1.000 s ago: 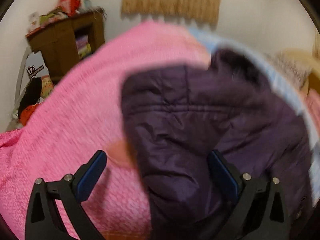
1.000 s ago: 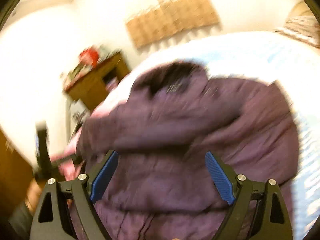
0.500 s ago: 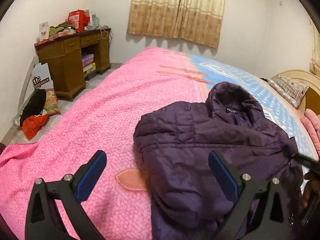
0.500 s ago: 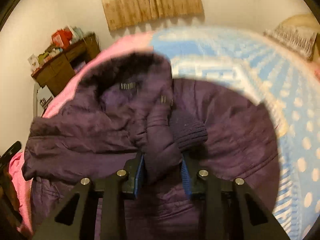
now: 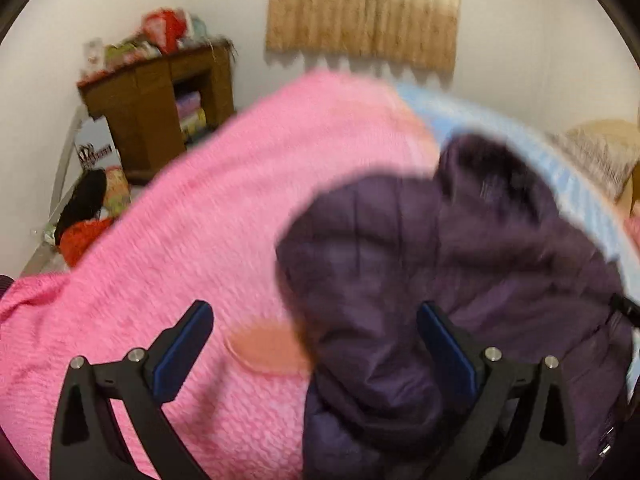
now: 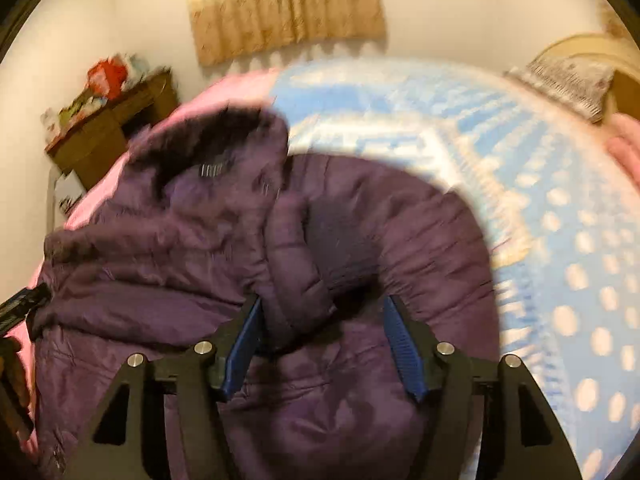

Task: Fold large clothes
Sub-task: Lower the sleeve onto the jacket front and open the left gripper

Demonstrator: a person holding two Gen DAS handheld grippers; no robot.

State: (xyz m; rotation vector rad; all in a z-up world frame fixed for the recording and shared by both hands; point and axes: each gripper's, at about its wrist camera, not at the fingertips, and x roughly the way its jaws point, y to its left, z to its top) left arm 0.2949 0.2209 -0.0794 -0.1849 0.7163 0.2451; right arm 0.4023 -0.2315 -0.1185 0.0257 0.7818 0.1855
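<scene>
jacket: big dark purple puffer jacket (image 6: 248, 280) lying rumpled on the bed. Its fur-edged collar (image 6: 216, 136) points toward 11 o'clock in the right wrist view. In the left wrist view the same jacket fills the 3 to 6 o'clock part of the picture.

sleeve: one puffy sleeve (image 6: 296, 256) lies folded across the chest, running from about 12 o'clock straight down toward the right tongs.

right tongs: the right tongs (image 6: 324, 340) tilt down over the jacket, and the jaws have just been opening. They're now partly spread, with the sleeve's end between the blue pads. The left pad sits right against the sleeve and the right pad looks clear of it, so it's not a pinch as far as I can see.

left tongs: the left tongs (image 5: 316, 340) are spread wide and angled down at the bed. The right finger is over the jacket's near edge and the left finger is over the pink blanket (image 5: 192, 248). Jacket fabric bulges up between them, but neither pad is pressing on it.

bed: the pink blanket covers the 9 o'clock half, and a blue sheet with pale dots (image 6: 560, 240) covers the 3 o'clock side. A pillow (image 6: 568, 80) sits at about 2 o'clock.

room: wooden desk (image 5: 152, 100) with clutter on top at 10 o'clock in the left view, tan curtain (image 5: 364, 12) at 12 o'clock.

blur: both views are pretty smeared, so the fine detail is gone.
</scene>
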